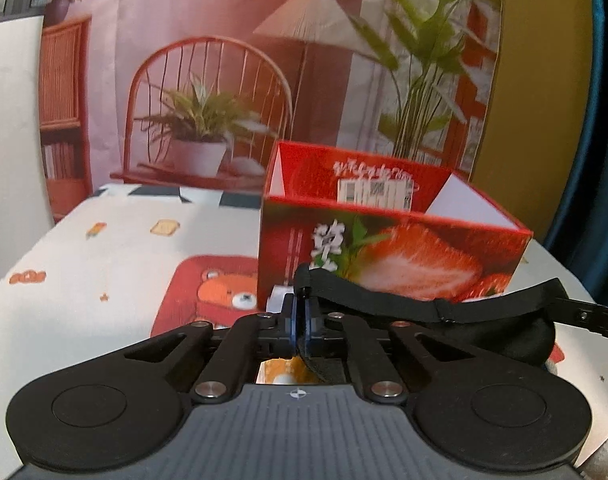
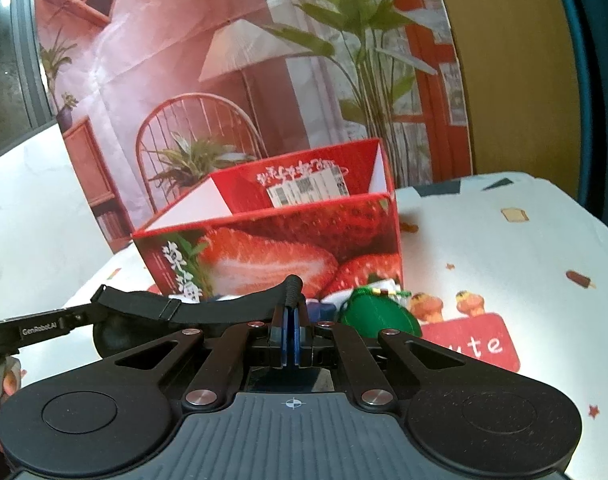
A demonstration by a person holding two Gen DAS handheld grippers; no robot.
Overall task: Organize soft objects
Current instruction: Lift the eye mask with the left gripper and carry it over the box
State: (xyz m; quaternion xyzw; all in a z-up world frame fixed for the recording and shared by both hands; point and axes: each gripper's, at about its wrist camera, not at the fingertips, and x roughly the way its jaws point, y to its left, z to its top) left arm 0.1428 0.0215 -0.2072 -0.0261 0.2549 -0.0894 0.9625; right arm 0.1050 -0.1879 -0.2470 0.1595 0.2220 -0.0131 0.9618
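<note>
A black sleep mask hangs between my two grippers just above the table. In the left wrist view my left gripper (image 1: 303, 312) is shut on the mask's elastic strap (image 1: 384, 294), which runs right to the padded black mask (image 1: 520, 340). In the right wrist view my right gripper (image 2: 291, 316) is shut on the other part of the strap (image 2: 224, 306). That strap leads left to the mask (image 2: 114, 336) and the left gripper's finger (image 2: 36, 330). An open red strawberry-print box (image 1: 404, 248) (image 2: 284, 248) stands right behind the mask.
A green round pouch (image 2: 378, 316) lies on the table in front of the box, right of my right gripper. The tablecloth (image 1: 104, 248) is white with cartoon prints. A printed room backdrop (image 1: 224, 60) stands behind the table. A hand (image 2: 6, 384) shows at the lower left.
</note>
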